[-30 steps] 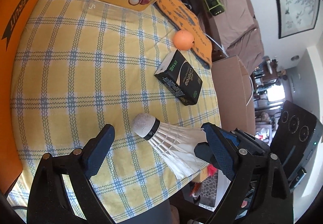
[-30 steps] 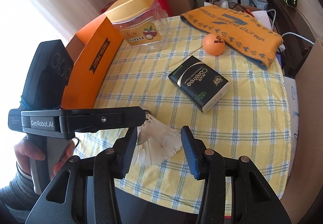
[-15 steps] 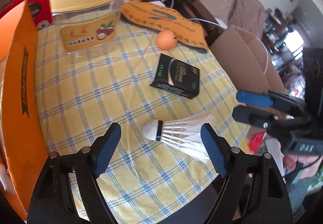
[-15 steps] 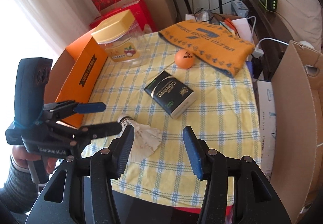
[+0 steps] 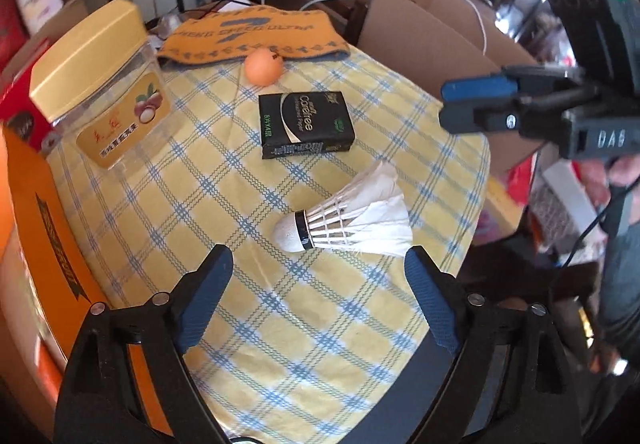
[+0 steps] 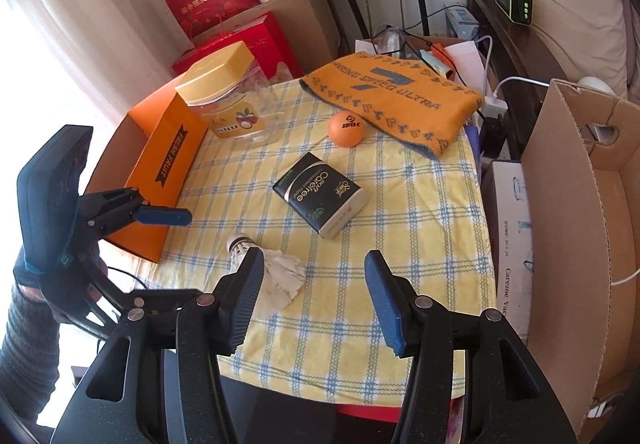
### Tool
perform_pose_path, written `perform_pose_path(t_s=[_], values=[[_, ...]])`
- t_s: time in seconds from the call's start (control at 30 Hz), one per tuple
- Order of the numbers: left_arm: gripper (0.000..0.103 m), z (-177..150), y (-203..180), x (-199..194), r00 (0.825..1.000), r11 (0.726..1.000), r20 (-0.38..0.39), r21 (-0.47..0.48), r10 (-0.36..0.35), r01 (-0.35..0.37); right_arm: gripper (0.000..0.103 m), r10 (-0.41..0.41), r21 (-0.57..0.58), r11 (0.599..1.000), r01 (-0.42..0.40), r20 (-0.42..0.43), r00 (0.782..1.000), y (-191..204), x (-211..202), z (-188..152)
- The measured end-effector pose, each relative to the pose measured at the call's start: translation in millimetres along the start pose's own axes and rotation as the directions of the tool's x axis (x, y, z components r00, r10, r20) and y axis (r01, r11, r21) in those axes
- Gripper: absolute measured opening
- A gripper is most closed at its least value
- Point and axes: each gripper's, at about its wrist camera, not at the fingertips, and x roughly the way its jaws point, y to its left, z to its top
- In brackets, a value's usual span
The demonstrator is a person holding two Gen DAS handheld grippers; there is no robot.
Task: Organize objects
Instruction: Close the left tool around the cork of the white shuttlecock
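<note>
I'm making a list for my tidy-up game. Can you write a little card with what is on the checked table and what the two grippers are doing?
table: checked tablecloth
near edge: shuttlecock lying on its side
middle: black tissue pack
far side: orange ball beside orange towel
left side: clear jar, gold lid, next to orange box
left gripper: opening, holds nothing
right gripper: open, holds nothing

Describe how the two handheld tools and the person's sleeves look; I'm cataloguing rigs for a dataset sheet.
Both are black plastic frames with silver rivets and two fingers faced in blue ribbed pads. The left tool has a bulky black camera housing, seen from the right wrist view. The right tool carries white "DAS" lettering, a green light and a thin black cable, seen from the left wrist view. The sleeves are dark grey knit.
</note>
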Motion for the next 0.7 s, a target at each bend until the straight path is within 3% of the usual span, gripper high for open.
perform_pose_path(t_s=[0.27,0.5,0.6,0.7], values=[[0.086,-2,-13,16,0.998,0.988,-0.029,0.144,0.060,-0.055,0.055,0.004,0.022,1.000,-0.004,0.006,1.000,-5,-3,0],[0.086,1,-30,37,0.991,0.955,-0.030,0.273,0.131,-0.118,0.056,0.001,0.039,0.999,-0.001,0.003,1.000,-10,-2,-1],[0.082,3,-33,45,0.990,0.946,-0.036,0.299,0.138,-0.122,0.056,0.002,0.042,0.999,-0.002,0.001,1.000,-11,-1,-1],[0.072,7,-33,48,0.993,0.955,-0.045,0.281,0.106,-0.090,0.056,0.003,0.046,0.999,-0.003,-0.001,1.000,-12,0,-1]])
